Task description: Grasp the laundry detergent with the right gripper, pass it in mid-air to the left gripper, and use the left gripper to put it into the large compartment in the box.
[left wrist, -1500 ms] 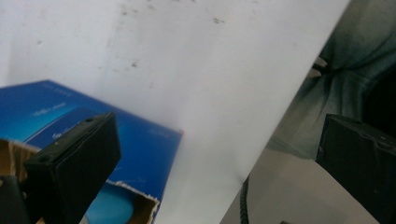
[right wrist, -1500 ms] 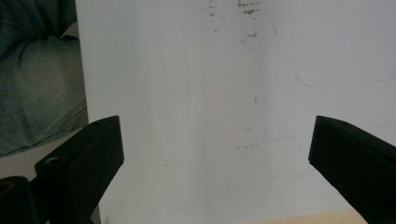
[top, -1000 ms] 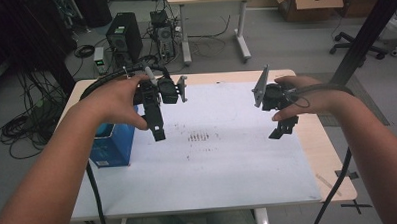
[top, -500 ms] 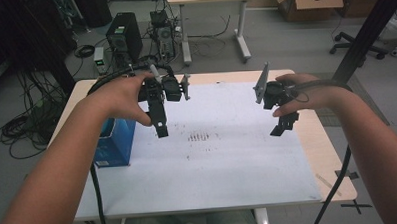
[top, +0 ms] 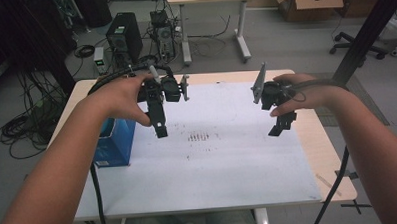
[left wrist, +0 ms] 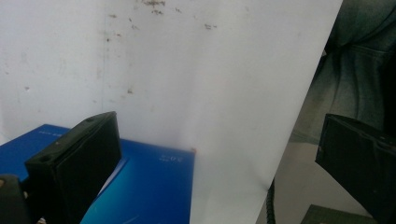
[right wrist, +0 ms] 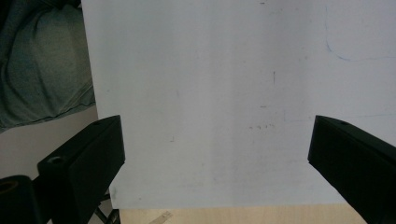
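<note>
My left gripper (top: 160, 131) hangs over the left part of the white sheet (top: 213, 156), jaws pointing down, just right of a blue box (top: 115, 143). In the left gripper view its jaws stand wide apart with nothing between them, so my left gripper (left wrist: 217, 158) is open above the blue box (left wrist: 154, 186) and the white sheet (left wrist: 196, 70). My right gripper (top: 279, 129) hovers over the sheet's right side. Its two black jaws are spread in the right gripper view, and my right gripper (right wrist: 217, 158) is open over the bare white sheet (right wrist: 219, 93).
The wooden table (top: 333, 157) shows as a strip along the sheet's right edge. Small dark marks (top: 198, 138) dot the sheet's middle. Behind the table are computer towers (top: 124, 39), tangled cables and another desk (top: 212, 1). A black pole (top: 364, 36) rises at the right.
</note>
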### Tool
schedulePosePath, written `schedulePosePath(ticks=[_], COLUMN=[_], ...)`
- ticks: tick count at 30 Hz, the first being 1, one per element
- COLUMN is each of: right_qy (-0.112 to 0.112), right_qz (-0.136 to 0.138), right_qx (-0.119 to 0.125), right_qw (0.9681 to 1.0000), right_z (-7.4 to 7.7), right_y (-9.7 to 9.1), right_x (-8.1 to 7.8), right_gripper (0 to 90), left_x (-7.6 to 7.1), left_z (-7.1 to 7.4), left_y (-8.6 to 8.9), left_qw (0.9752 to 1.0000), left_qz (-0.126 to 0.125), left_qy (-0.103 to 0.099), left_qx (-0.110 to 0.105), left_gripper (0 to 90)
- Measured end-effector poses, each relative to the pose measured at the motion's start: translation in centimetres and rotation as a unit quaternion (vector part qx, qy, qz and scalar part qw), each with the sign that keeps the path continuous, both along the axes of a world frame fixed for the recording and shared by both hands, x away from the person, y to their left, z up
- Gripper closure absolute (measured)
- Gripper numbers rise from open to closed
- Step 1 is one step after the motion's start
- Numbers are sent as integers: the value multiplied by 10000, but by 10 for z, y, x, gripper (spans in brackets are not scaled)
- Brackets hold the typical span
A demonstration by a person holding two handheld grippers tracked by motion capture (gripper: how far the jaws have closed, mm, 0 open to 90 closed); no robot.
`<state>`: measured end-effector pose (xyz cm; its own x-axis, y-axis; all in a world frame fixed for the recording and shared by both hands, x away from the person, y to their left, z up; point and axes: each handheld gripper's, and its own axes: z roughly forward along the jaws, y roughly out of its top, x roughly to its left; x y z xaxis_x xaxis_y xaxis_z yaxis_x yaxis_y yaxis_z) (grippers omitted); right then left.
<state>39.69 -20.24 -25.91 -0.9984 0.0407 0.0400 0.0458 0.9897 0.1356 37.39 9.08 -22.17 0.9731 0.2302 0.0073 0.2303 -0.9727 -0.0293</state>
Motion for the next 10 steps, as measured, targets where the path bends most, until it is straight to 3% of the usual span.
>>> schedulePosePath(ticks=[10], right_qy=[-8], right_qz=[-2], right_qx=[-2], right_qw=[10000], right_z=[-1], right_y=[1], right_x=[-1], right_gripper=[40], left_x=[-3], left_z=[0], left_y=[0], left_qw=[10000], left_qz=[-14], left_qy=[-2], left_qx=[-27], left_gripper=[4])
